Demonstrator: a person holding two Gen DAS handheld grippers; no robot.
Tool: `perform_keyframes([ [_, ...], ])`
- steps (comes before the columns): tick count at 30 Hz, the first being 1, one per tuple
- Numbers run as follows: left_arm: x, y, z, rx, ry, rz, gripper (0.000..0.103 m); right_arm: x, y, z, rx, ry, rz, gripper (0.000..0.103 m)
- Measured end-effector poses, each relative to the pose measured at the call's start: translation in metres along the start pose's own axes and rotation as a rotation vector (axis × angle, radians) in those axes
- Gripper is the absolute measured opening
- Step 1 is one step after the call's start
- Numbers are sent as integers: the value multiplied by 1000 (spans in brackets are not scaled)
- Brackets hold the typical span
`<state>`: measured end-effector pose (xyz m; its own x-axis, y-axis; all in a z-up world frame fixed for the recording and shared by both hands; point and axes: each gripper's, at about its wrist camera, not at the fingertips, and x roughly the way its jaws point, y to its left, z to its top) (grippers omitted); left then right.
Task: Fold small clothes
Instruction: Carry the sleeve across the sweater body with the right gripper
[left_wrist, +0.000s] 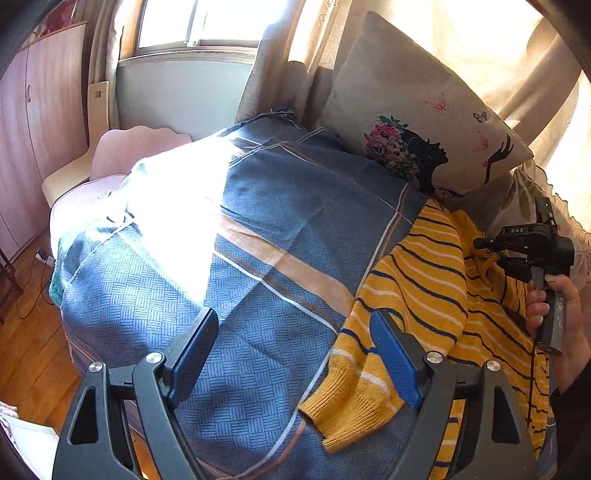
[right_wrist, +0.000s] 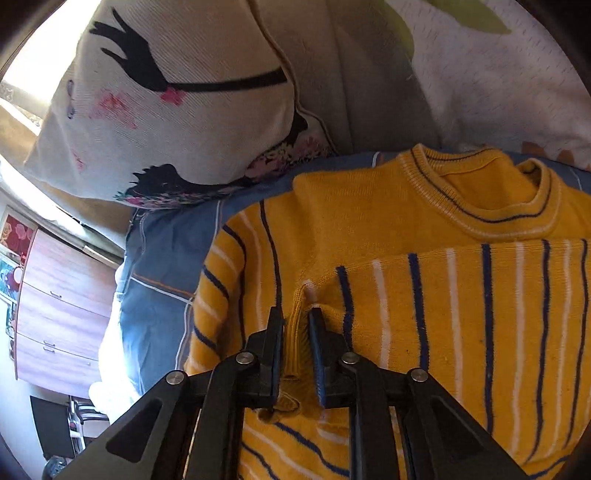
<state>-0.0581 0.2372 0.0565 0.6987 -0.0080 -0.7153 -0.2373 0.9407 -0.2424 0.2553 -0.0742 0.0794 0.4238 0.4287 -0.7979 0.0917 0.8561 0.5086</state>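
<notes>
A small yellow sweater (left_wrist: 424, 288) with navy and white stripes lies on a blue patterned bedspread (left_wrist: 258, 229). Its ribbed sleeve cuff (left_wrist: 351, 410) hangs near my left gripper (left_wrist: 291, 354), which is open and empty above the bedspread. In the right wrist view the sweater (right_wrist: 461, 295) fills the frame with its collar (right_wrist: 487, 195) at the top. My right gripper (right_wrist: 295, 332) is shut on a ribbed fold of the sweater. The right gripper (left_wrist: 480, 243) also shows in the left wrist view, held by a hand (left_wrist: 550, 295).
A printed cushion (left_wrist: 424, 122) leans at the head of the bed, also in the right wrist view (right_wrist: 166, 110). A chair (left_wrist: 110, 155) and wooden wardrobe (left_wrist: 40, 122) stand left of the bed. Wooden floor (left_wrist: 29, 350) lies below.
</notes>
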Motion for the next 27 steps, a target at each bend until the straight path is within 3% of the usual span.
perform_keyframes([
  [3,8,7,-1,-25,19,-7,83,7,1,-1,0,-8,19,31],
  [7,15,6,-4,-31,44,-31,83,1,15,3,-25,-16,136,41],
  [10,14,6,-6,-24,42,-30,83,-13,31,2,-100,-21,143,47],
  [14,12,21,-2,-58,25,4,83,-20,68,-32,-247,35,158,48],
  [23,-14,85,9,-194,-55,130,83,-34,183,-188,-886,216,277,66],
  [24,-19,90,10,-200,-65,141,83,-33,193,-207,-985,215,264,66],
  [27,-27,98,11,-213,-82,151,83,-32,212,-256,-1289,139,116,66],
])
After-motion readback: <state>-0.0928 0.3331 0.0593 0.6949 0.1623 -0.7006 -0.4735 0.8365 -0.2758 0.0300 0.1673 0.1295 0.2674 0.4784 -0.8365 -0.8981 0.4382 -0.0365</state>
